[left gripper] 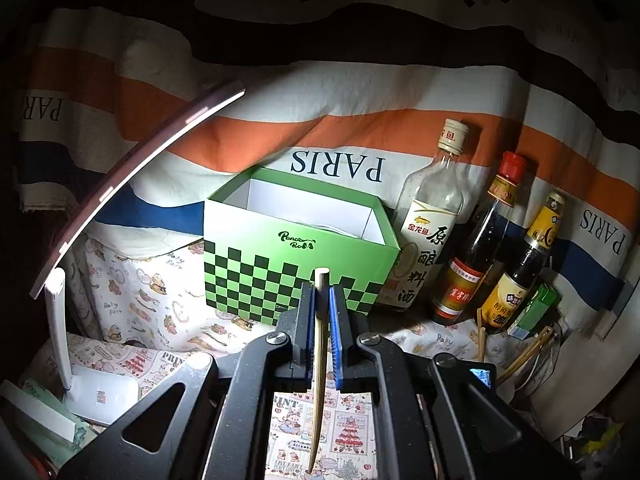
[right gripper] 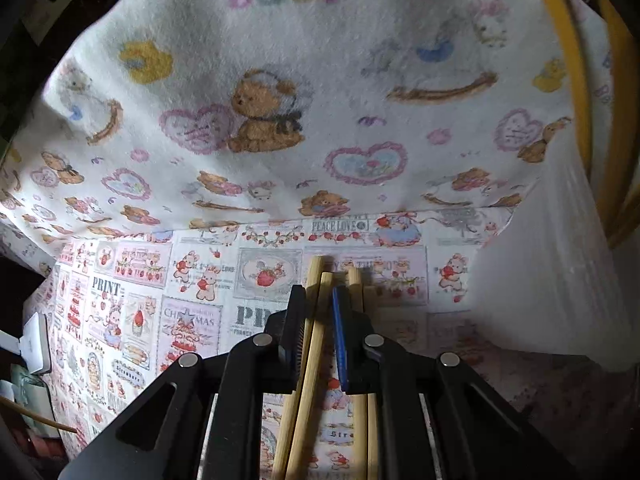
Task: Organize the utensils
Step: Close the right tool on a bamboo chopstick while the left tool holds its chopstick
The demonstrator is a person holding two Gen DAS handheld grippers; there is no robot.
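Sorting step in hand: left gripper (left gripper: pixel 322 300) fingers clamp one chopstick (left gripper: pixel 319 360), right gripper (right gripper: pixel 320 300) fingers pinch two chopsticks (right gripper: pixel 308 344); next, judged, delivery into the green box (left gripper: pixel 296 248).

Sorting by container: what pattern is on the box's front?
A green and dark green checkerboard on the lower front of the green box, plain green above; clearest in the left wrist view.

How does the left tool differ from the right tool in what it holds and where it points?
The left tool is shut on one chopstick; the right tool has two chopsticks between its fingers, with two more lying beside its right finger. The left tool faces the green checkered box and bottles; the right tool looks down on the printed cloth. Both have black bodies with blue pads.
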